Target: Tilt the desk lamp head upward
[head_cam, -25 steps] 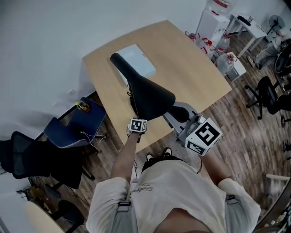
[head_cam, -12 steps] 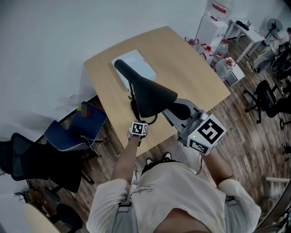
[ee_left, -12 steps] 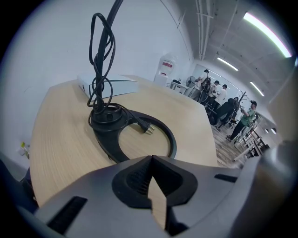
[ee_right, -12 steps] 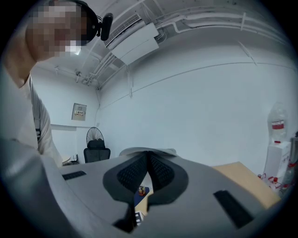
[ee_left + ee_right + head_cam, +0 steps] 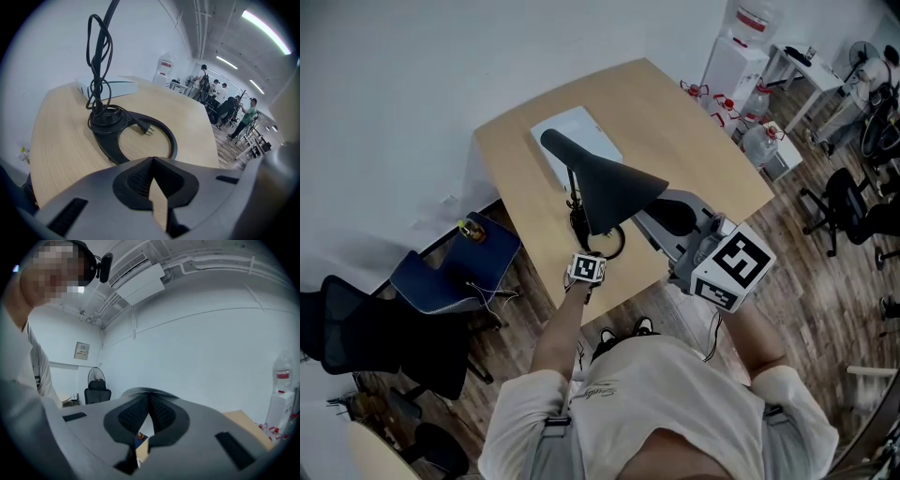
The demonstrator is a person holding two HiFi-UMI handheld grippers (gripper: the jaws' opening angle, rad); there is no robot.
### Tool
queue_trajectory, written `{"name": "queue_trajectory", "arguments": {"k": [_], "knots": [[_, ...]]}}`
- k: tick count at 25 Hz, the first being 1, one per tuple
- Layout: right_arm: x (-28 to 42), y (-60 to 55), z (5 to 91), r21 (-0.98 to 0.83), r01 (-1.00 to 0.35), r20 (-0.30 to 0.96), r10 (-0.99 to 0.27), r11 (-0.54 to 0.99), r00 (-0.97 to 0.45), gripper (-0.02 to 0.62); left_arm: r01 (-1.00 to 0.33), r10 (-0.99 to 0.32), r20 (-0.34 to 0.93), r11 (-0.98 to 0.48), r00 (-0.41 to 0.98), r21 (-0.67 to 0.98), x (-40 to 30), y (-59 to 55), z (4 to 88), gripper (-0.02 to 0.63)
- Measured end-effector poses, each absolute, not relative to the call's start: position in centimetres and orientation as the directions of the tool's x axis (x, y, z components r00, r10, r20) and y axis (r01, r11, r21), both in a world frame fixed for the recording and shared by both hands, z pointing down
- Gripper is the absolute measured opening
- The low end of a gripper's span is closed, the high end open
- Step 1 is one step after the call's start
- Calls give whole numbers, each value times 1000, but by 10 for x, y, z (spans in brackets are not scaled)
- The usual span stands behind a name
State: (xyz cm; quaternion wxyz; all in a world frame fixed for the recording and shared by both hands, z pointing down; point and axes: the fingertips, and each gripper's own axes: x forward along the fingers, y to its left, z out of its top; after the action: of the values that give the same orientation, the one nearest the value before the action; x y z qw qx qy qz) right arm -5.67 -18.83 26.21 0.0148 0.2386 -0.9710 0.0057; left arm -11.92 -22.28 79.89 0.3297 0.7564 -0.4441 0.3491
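Observation:
A black desk lamp stands near the front edge of the wooden table [image 5: 694,141]. Its wide black head [image 5: 605,183] is tilted, and its ring-shaped base [image 5: 140,136] lies flat with the cord [image 5: 96,70] wound round the stem. My right gripper [image 5: 654,208] is at the head's right edge and is shut on that rim; in the right gripper view the shut jaws point up at the white wall. My left gripper [image 5: 591,251] is low at the table's front edge, just short of the base ring, shut with nothing between the pads [image 5: 140,176].
A flat white box [image 5: 577,141] lies behind the lamp. A blue chair [image 5: 455,262] stands left of the table. Water jugs [image 5: 759,131] and black office chairs [image 5: 848,192] are to the right. Several people [image 5: 225,103] stand far off.
The lamp head's right side has gone up and it has tilted more steeply, with my right gripper moving up and right along with it. The left gripper stays by the base.

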Motion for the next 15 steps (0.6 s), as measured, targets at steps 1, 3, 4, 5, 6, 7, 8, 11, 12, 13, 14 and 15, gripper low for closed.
{"name": "queue_trajectory", "arguments": {"k": [1, 3, 4, 5, 6, 7, 8, 11, 12, 13, 14, 15], "knots": [[-58, -189, 260, 2, -463, 30, -463, 886, -886, -5, -898, -441, 815, -390, 376, 204, -116, -223, 800, 15], [-59, -189, 258, 14, -462, 29, -462, 887, -886, -5, -891, -434, 808, -392, 398, 228, -112, -221, 802, 15], [-59, -190, 257, 18, -461, 30, -461, 887, -887, -5, -890, -433, 807, -392, 401, 232, -111, -221, 802, 14], [-59, -190, 256, 21, -459, 32, -460, 888, -888, -5, -890, -432, 808, -392, 402, 233, -110, -220, 803, 15], [-59, -190, 255, 23, -457, 34, -458, 889, -889, -5, -890, -430, 809, -392, 400, 232, -110, -220, 803, 15], [-60, -190, 254, 26, -455, 35, -456, 890, -890, -5, -890, -430, 810, -393, 399, 230, -111, -220, 803, 15], [-60, -190, 252, 30, -453, 37, -454, 891, -890, -5, -890, -429, 811, -395, 398, 228, -110, -219, 803, 14], [-61, -190, 249, 48, -452, 43, -454, 891, -890, -5, -888, -427, 813, -403, 396, 221, -110, -219, 804, 15], [-62, -191, 247, 55, -451, 45, -453, 891, -890, -5, -888, -426, 813, -405, 396, 220, -110, -219, 804, 15], [-63, -191, 246, 62, -449, 47, -452, 891, -891, -5, -888, -426, 814, -406, 395, 218, -110, -219, 804, 15], [-63, -192, 244, 71, -447, 49, -451, 892, -891, -5, -887, -426, 814, -406, 395, 218, -110, -219, 803, 15], [-64, -192, 243, 79, -446, 51, -451, 891, -891, -5, -887, -425, 814, -407, 396, 218, -110, -219, 803, 15]]}}
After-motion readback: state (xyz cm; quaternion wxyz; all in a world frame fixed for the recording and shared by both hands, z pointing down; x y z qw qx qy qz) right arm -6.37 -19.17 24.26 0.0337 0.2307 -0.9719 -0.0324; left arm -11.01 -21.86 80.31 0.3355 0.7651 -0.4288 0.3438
